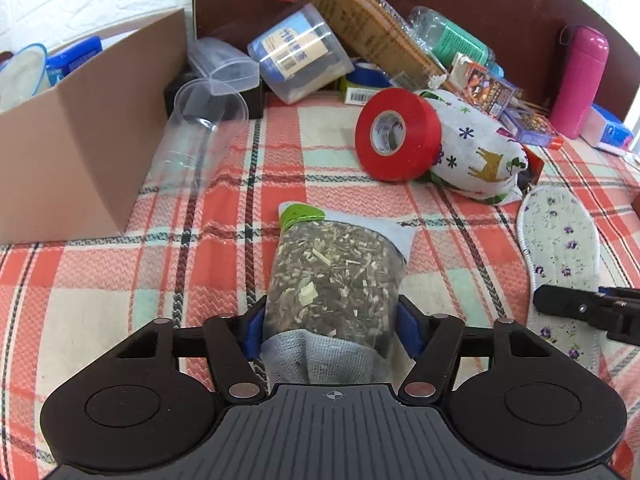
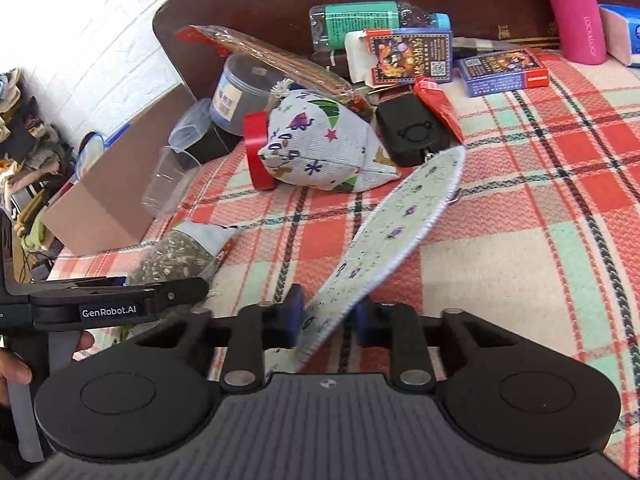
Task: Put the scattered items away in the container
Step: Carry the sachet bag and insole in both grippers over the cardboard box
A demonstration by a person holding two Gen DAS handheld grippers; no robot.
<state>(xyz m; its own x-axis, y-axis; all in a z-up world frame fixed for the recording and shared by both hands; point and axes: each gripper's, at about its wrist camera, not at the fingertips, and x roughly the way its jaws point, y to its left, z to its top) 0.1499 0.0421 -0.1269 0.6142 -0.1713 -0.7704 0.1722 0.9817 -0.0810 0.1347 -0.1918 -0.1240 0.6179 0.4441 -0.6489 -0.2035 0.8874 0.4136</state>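
On the plaid bedcover (image 1: 340,152), at about 6 o'clock in the left wrist view, lies the herb sachet (image 1: 334,280), a clear-fronted pouch of dried chopped plant matter with a green tab at its far end. It looks light and soft, likely to sag and crinkle, so a grip across its near end seems sound. The left gripper (image 1: 332,320) has its blue pads closed against both sides of that end, squeezing the pouch. The cardboard box (image 1: 80,128) waits at 10 o'clock (a few things already sit inside).

The floral insole (image 2: 384,236) is thin, flexible and light; it probably flops if held by one tip, and it rises toward 1 o'clock. The right gripper (image 2: 326,316) is narrowed onto its near end, pads touching the fabric on either side.
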